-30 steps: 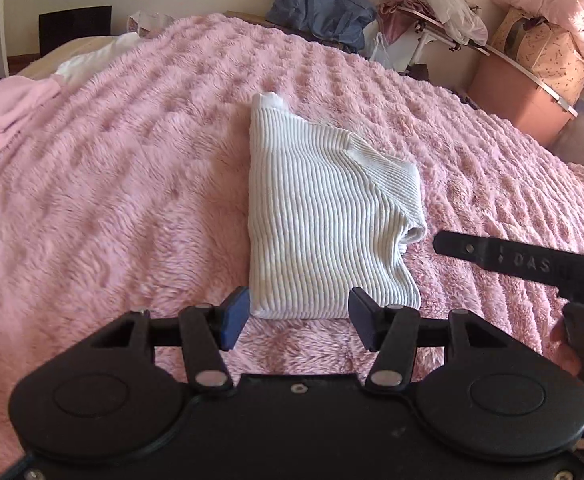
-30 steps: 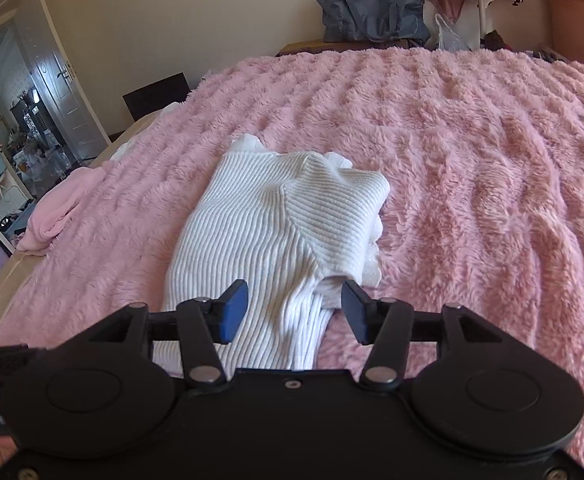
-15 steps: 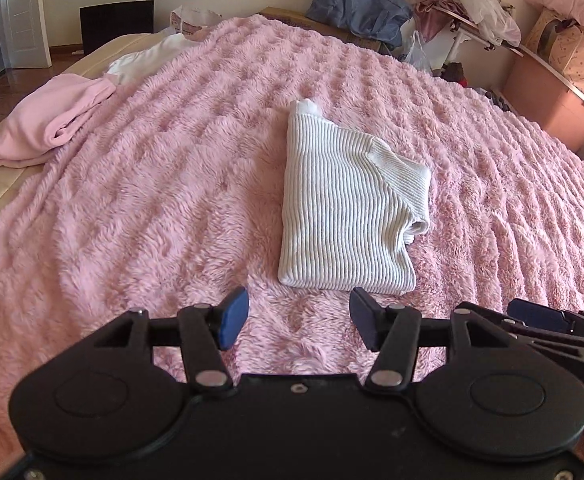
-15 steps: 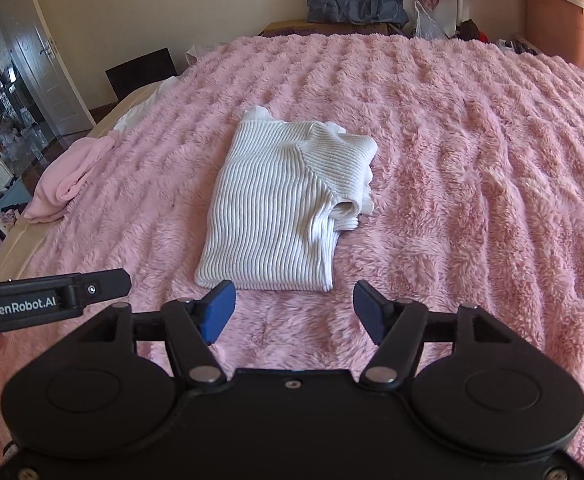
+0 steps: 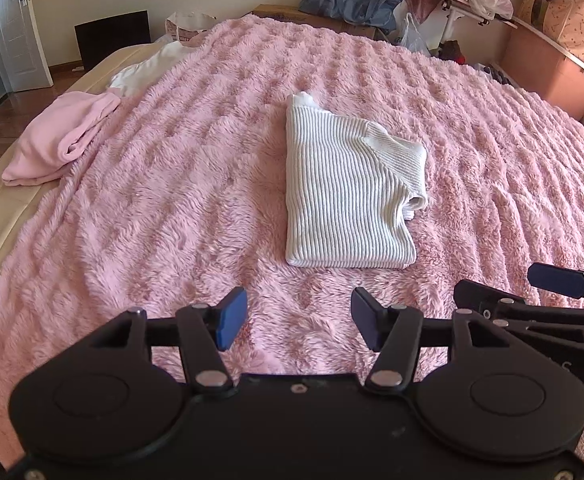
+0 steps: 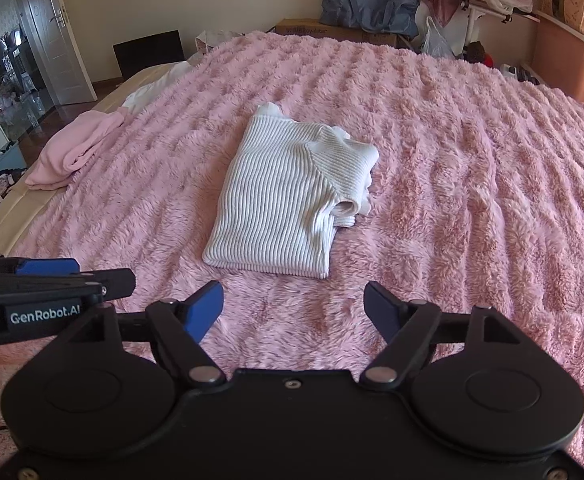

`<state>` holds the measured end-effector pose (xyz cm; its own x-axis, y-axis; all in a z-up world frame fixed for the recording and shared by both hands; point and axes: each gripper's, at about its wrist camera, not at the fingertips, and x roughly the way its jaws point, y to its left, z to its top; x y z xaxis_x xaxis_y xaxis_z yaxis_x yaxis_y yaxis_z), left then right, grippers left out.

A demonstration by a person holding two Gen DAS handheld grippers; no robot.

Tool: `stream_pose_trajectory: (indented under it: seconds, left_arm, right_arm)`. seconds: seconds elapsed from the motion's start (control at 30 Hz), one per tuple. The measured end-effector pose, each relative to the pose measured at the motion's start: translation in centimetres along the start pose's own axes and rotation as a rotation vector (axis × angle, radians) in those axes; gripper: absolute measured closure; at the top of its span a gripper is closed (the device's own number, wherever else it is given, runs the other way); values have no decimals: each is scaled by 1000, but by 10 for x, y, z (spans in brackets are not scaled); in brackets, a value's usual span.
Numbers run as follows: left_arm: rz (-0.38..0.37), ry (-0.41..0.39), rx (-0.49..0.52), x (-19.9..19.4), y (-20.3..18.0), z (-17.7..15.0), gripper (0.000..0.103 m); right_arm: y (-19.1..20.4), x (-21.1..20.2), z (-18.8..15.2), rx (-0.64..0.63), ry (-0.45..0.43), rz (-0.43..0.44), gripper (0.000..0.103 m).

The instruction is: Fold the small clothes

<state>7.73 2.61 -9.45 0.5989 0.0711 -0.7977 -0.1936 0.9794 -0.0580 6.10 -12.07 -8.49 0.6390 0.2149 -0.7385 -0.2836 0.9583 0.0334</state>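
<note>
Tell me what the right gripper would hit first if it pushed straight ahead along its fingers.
Probably the pink fuzzy blanket just short of the folded white ribbed sweater. The right gripper, jaws opening and empty, points steeply down; depth is uncertain.

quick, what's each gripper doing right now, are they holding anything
Left gripper: open, holding nothing; the folded white sweater lies beyond it on the pink blanket.
Right gripper: jaws opening, nothing between them.

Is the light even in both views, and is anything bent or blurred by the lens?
Left wrist view: sunlight falls on the pink blanket; the white sweater is sharp; the edges bulge. Right wrist view: similar light, the doorway is dim, the corners are dark.
</note>
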Motion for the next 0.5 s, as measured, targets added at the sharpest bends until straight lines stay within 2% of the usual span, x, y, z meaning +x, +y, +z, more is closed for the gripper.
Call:
stream_pose_trajectory:
  seconds: [0.5]
  left_arm:
    - [5,10,29,7,-3,4,42]
  right_arm:
    - [0,-1,-1,7,4,0,24]
